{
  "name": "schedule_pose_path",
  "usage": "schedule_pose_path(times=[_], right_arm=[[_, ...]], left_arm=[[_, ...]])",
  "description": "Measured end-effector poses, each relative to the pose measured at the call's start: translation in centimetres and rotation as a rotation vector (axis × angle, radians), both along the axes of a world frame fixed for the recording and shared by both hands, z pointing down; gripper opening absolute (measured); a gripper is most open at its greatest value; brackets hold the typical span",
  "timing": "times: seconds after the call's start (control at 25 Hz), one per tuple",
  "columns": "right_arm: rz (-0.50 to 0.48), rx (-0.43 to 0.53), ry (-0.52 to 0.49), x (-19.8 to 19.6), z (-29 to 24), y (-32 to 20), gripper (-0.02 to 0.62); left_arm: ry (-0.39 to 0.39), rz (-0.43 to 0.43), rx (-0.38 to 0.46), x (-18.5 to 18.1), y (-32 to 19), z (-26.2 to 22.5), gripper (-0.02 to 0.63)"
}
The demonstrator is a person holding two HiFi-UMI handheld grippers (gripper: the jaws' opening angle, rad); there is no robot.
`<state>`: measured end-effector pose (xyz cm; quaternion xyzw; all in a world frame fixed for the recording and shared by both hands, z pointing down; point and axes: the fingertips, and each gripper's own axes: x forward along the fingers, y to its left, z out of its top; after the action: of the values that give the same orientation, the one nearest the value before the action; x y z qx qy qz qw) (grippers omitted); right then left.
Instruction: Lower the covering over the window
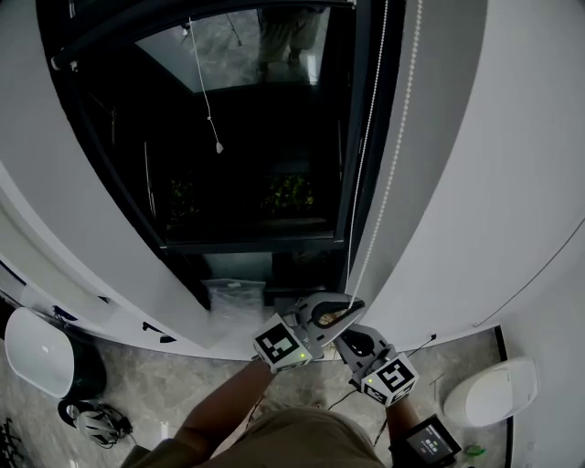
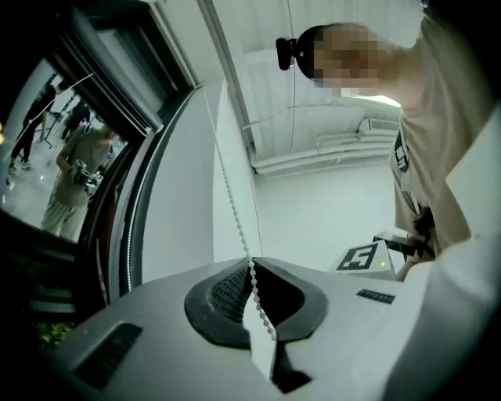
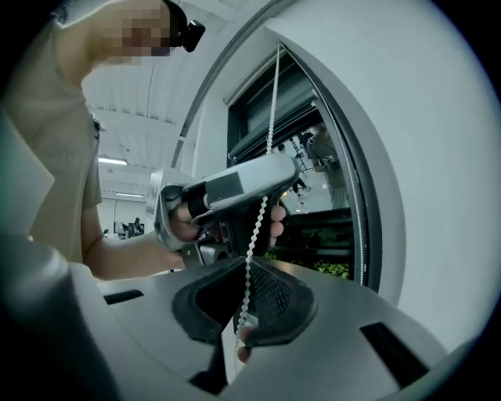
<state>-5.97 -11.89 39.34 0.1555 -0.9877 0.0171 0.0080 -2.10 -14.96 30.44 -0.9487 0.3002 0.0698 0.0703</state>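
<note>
A white bead chain [image 1: 395,137] hangs down the right side of the dark window [image 1: 265,164] to both grippers. My left gripper [image 1: 350,307] is shut on the bead chain [image 2: 228,188]; the beads run between its closed pads [image 2: 227,291] in the left gripper view. Just below it, my right gripper [image 1: 346,340] is shut on the same chain [image 3: 270,117], which drops from the left gripper [image 3: 227,188] into its closed jaws [image 3: 249,262]. The rolled covering sits in a dark housing [image 1: 137,27] at the window's top. A thin white pull cord [image 1: 207,91] hangs in front of the glass.
White wall panels [image 1: 494,183] flank the window on both sides. On the floor lie a white rounded seat [image 1: 37,352] at left, another white one [image 1: 498,393] at right, a crumpled plastic bag [image 1: 234,297] below the sill, and a small screen device [image 1: 430,443].
</note>
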Motion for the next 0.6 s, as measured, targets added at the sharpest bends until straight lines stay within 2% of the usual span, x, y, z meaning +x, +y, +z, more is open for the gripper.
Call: schedule_pose_path(times=[0.04,0.08,0.12,0.16,0.2,0.24,0.32,0.4,0.44,0.52,0.6], right_arm=[[-0.023,0.001,-0.007,0.1,0.0,0.3,0.014],[-0.056,0.0,-0.008,0.5,0.1,0.5,0.014],[-0.095,0.0,0.012,0.9,0.6,0.8,0.014],[-0.126,0.004,0.06,1.3,1.6,1.1,0.101],[-0.138,0.013,0.123,1.6,2.7,1.3,0.176],[-0.134,0.02,0.172,1.8,3.7,1.5,0.224],[-0.129,0.012,0.194,1.5,4.7,1.7,0.006],[-0.153,0.001,0.205,1.3,5.3,1.9,0.006],[-0.179,-0.015,0.211,1.4,5.6,2.1,0.006],[-0.249,-0.06,0.209,2.3,5.7,2.4,0.01],[-0.253,-0.084,0.145,3.2,3.6,1.5,0.126]], left_arm=[[-0.013,0.009,0.001,0.4,0.1,0.4,0.015],[-0.063,0.008,0.003,0.8,0.2,1.4,0.014],[-0.152,0.0,0.007,1.3,0.3,3.3,0.014],[-0.241,-0.002,0.004,2.0,0.5,5.8,0.014],[-0.282,0.007,-0.016,2.4,0.9,8.1,0.014],[-0.26,0.02,-0.051,2.4,1.3,9.7,0.012],[-0.125,0.012,-0.116,1.1,1.4,10.4,0.012],[-0.031,-0.029,-0.143,-0.6,0.5,9.7,0.012],[-0.01,-0.047,-0.15,-1.3,0.0,9.4,0.012],[-0.017,-0.071,-0.15,-2.3,-0.6,9.4,0.012],[-0.053,-0.086,-0.145,-2.6,-0.6,10.1,0.012]])
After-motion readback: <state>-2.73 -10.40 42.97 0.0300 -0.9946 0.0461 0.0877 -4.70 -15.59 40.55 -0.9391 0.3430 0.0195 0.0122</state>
